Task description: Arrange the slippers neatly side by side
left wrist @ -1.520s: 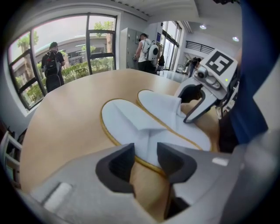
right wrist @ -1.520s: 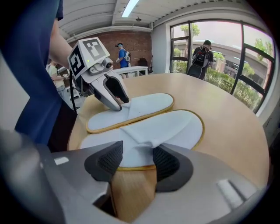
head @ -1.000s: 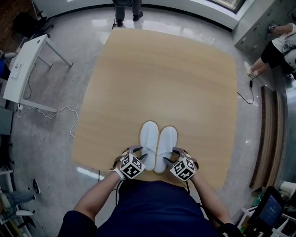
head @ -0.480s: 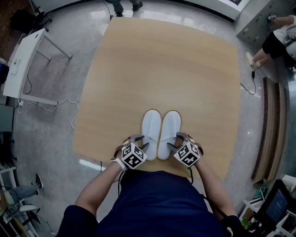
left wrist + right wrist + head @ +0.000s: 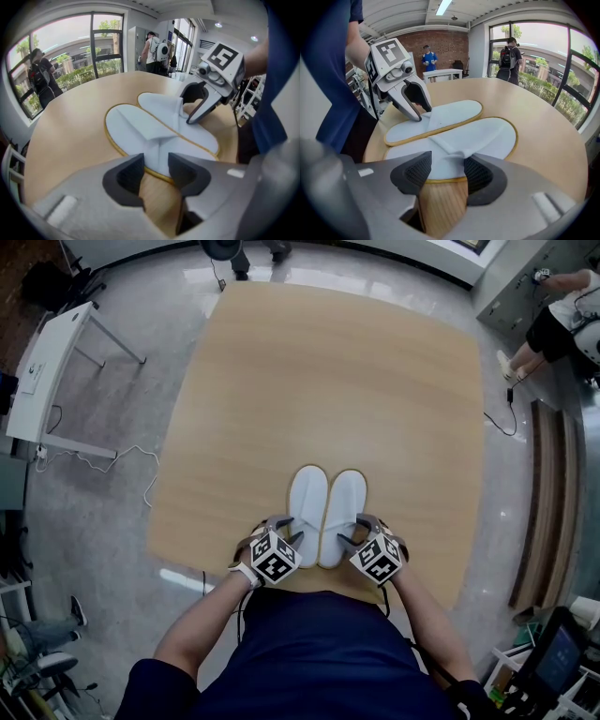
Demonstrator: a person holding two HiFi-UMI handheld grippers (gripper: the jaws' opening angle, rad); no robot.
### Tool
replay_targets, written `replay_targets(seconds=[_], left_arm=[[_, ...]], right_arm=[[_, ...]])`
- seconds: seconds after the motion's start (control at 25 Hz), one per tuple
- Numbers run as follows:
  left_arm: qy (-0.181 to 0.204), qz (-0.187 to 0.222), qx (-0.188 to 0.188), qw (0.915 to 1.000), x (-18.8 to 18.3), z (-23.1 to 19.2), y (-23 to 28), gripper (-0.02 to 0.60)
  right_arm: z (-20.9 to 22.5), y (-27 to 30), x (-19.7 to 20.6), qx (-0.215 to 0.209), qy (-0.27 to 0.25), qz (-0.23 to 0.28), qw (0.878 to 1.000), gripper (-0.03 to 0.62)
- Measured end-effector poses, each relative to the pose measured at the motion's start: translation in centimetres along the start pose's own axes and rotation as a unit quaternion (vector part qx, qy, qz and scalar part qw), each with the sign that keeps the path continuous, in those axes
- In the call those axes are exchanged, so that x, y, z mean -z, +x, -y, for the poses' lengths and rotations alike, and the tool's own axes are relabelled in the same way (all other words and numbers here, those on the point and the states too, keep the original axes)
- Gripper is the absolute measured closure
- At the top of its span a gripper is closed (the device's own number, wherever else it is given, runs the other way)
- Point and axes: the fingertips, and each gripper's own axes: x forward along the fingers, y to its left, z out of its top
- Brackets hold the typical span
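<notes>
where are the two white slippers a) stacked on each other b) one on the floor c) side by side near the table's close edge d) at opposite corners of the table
c: the left slipper and the right slipper lie next to each other on the table, by the edge nearest the person.

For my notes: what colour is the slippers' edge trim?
Golden yellow trim, on white slippers; clearest in the right gripper view.

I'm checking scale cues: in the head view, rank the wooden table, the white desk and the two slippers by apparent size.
1. wooden table
2. white desk
3. left slipper and right slipper: they look alike, so no ranking between them.
</notes>
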Motion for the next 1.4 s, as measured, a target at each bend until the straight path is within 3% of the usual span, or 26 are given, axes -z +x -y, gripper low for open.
replay_targets(seconds=[0.08,0.2,0.36,0.52,0.64,0.72,0.84,1.04,1.2,1.4], left_arm=[[-0.001,0.006,-0.009,0.9999,-0.4,-0.1,-0.5,0.417],[-0.016,0.026,-0.032,0.999,-1.1,-1.2,-1.9,0.477],[-0.048,0.047,-0.036,0.997,-1.7,-2.4,-3.0,0.497],[-0.07,0.09,-0.021,0.9932,-4.4,-1.8,-4.6,0.503],[-0.104,0.146,-0.006,0.9838,-8.1,-1.0,-6.7,0.563],[-0.1,0.172,0.0,0.98,-10.2,-0.4,-7.9,0.577],[-0.066,0.204,-0.003,0.9767,-13.3,0.5,-9.9,0.577],[-0.032,0.268,0.014,0.9628,-17.6,2.3,-13.4,0.577],[-0.02,0.295,0.017,0.9551,-19.1,2.8,-14.8,0.578],[-0.016,0.292,0.014,0.9562,-19.2,2.8,-14.8,0.578]], right_arm=[[0.1,-0.7,-0.2,0.01,0.009,0.009,1.0,0.367],[1.0,-2.6,-1.0,0.04,0.059,0.047,0.996,0.373],[2.2,-4.2,-1.1,0.06,0.167,0.096,0.979,0.41],[2.7,-6.2,-2.4,0.058,0.223,0.143,0.963,0.427],[3.2,-8.4,-4.2,0.061,0.26,0.191,0.945,0.534],[3.5,-9.7,-5.7,0.058,0.275,0.222,0.934,0.579],[3.4,-11.9,-9.0,0.05,0.256,0.27,0.927,0.583],[1.7,-16.1,-15.2,0.04,0.169,0.342,0.924,0.583],[1.3,-17.3,-16.7,0.045,0.141,0.351,0.924,0.583],[1.8,-16.9,-15.7,0.063,0.149,0.33,0.93,0.583]])
